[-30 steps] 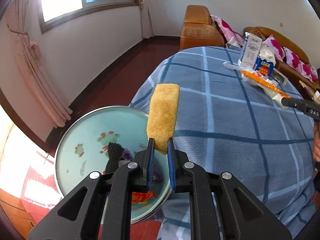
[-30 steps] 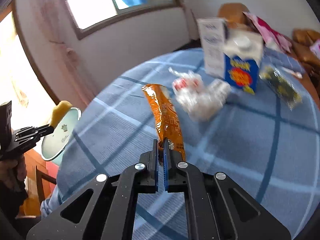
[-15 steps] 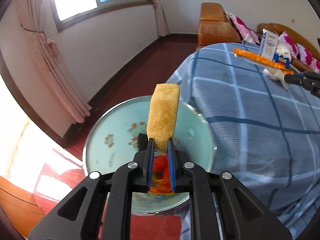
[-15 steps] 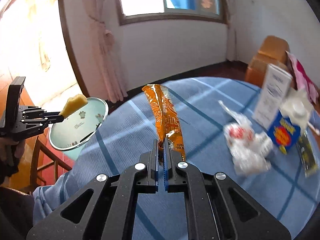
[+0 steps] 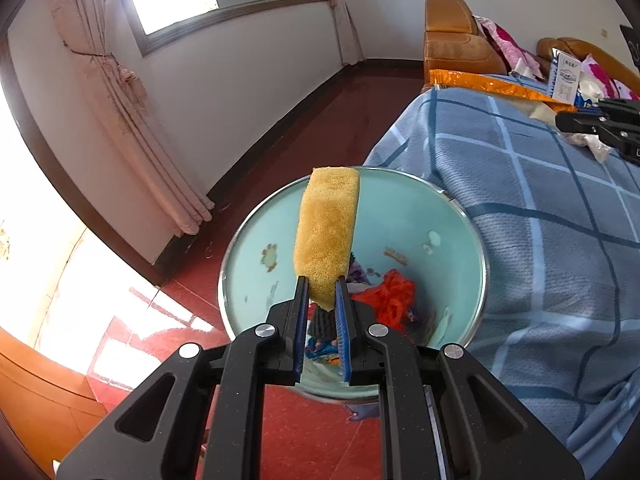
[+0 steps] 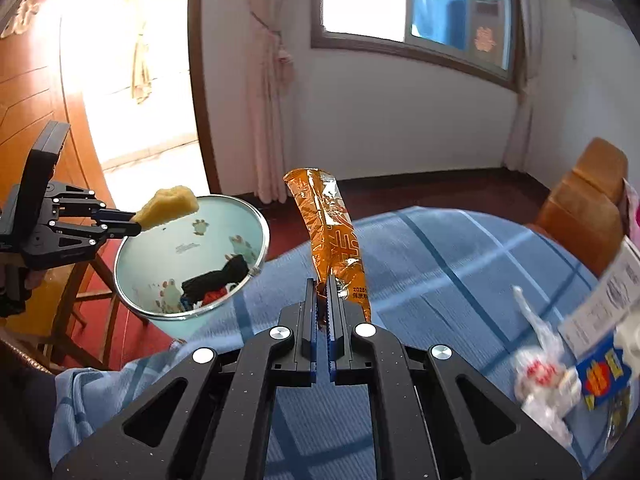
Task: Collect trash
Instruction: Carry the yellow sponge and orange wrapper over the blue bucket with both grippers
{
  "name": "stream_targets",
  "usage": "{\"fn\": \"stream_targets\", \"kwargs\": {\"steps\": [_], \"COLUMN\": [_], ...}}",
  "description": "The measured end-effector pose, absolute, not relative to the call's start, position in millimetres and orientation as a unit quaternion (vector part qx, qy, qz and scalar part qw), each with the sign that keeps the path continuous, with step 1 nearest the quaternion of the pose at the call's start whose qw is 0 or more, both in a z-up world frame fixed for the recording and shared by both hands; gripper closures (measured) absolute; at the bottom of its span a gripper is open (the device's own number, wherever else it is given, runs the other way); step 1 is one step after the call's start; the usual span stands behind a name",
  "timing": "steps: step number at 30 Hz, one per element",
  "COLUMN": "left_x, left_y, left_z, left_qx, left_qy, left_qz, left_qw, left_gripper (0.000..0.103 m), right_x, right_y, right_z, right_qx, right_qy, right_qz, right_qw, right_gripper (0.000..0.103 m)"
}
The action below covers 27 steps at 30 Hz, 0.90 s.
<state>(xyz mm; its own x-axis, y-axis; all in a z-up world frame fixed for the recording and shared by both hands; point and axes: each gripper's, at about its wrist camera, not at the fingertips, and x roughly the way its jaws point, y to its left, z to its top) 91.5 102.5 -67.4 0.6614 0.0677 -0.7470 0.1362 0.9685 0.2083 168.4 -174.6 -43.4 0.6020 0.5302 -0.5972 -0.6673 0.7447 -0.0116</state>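
white walls [image 5: 248,80], dark red floor [image 5: 320,120], sunlit window [image 6: 416,8], pink curtains [image 5: 132,120], orange sofa [image 5: 456,40], wooden door [image 6: 36,92].

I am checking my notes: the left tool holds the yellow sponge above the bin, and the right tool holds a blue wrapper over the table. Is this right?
Only the colour is wrong. The right tool holds an orange wrapper, not a blue one, over the table; the right wrist view shows it. The left tool does hold the yellow sponge above the bin.
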Motion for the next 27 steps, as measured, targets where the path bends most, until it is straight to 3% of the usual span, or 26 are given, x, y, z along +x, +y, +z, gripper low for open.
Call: {"fn": "stream_targets", "kwargs": {"steps": [27], "left_x": [87.8], "left_y": [122.9], "left_z": [-72.0], "left_qx": [0.132], "left_qy": [0.421], "left_qz": [-0.001], "left_qw": [0.897], "left_gripper": [0.09], "right_x": [162.9], "right_y": [-107.2], "right_z": [-51.1], "right_qx": [-0.194], "right_qy": [0.272], "right_qz": [0.405], "right_qw": [0.851], "right_gripper": [0.098]}}
